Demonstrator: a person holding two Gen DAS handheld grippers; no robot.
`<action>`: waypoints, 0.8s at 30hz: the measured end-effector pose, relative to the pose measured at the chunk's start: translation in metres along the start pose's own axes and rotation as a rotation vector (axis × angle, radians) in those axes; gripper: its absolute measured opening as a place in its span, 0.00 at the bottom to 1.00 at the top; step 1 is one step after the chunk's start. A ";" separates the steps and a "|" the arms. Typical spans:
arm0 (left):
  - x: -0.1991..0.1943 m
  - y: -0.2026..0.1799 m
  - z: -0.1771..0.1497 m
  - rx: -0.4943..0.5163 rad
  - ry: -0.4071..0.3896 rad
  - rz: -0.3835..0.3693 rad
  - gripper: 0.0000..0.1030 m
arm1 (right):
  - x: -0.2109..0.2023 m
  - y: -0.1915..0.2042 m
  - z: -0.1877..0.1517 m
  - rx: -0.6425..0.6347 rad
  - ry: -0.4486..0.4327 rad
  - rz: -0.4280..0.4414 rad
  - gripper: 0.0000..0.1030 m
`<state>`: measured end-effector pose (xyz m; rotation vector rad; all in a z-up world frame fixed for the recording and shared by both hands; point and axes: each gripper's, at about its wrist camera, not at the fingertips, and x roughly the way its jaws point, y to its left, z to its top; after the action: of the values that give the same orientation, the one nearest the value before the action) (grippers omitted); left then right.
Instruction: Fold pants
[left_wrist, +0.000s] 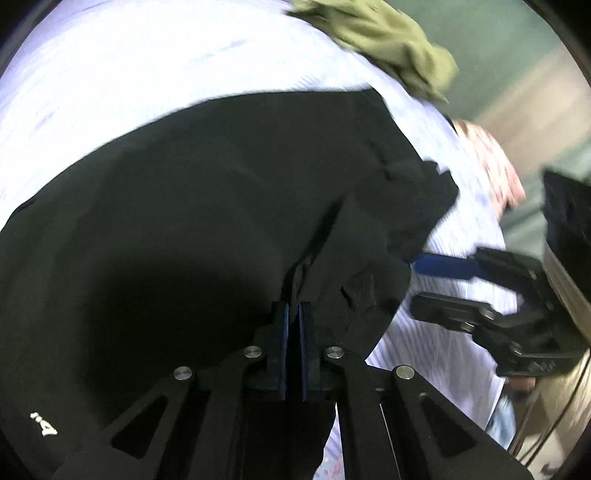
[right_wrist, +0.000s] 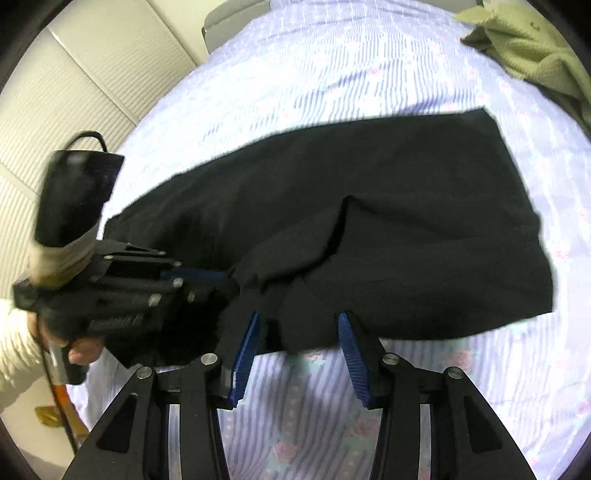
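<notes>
Black pants (right_wrist: 388, 221) lie spread on a lilac striped bedsheet (right_wrist: 332, 74). Their near edge is bunched into folds. In the left wrist view my left gripper (left_wrist: 293, 310) is shut on a raised fold of the pants (left_wrist: 221, 203). The right wrist view shows the same left gripper (right_wrist: 221, 280) biting into the bunched edge at the left. My right gripper (right_wrist: 298, 321) is open, and the near hem of the pants lies between its blue pads (right_wrist: 247, 350) without being pressed. Seen from the left wrist, the right gripper (left_wrist: 415, 284) stands at the cloth's right edge.
An olive-green garment (right_wrist: 535, 44) lies crumpled at the far right of the bed (left_wrist: 388, 40). A cream sleeve (right_wrist: 14, 350) and hand hold the left gripper's handle. Panelled wall (right_wrist: 74, 92) lies beyond the bed's left edge, and bare sheet extends past the pants.
</notes>
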<state>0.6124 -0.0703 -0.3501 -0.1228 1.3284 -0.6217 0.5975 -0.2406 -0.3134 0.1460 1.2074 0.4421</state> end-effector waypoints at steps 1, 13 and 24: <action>-0.001 0.002 0.000 -0.005 -0.001 -0.006 0.07 | -0.006 0.001 0.002 -0.009 -0.014 -0.010 0.45; -0.009 0.013 -0.005 0.011 0.030 -0.049 0.07 | 0.049 0.011 0.039 -0.147 0.101 0.010 0.42; -0.026 -0.047 -0.032 0.118 0.051 -0.146 0.18 | -0.028 0.014 -0.026 -0.045 0.043 0.022 0.07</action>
<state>0.5633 -0.0886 -0.3158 -0.1088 1.3368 -0.8295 0.5615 -0.2426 -0.2935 0.1112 1.2382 0.4937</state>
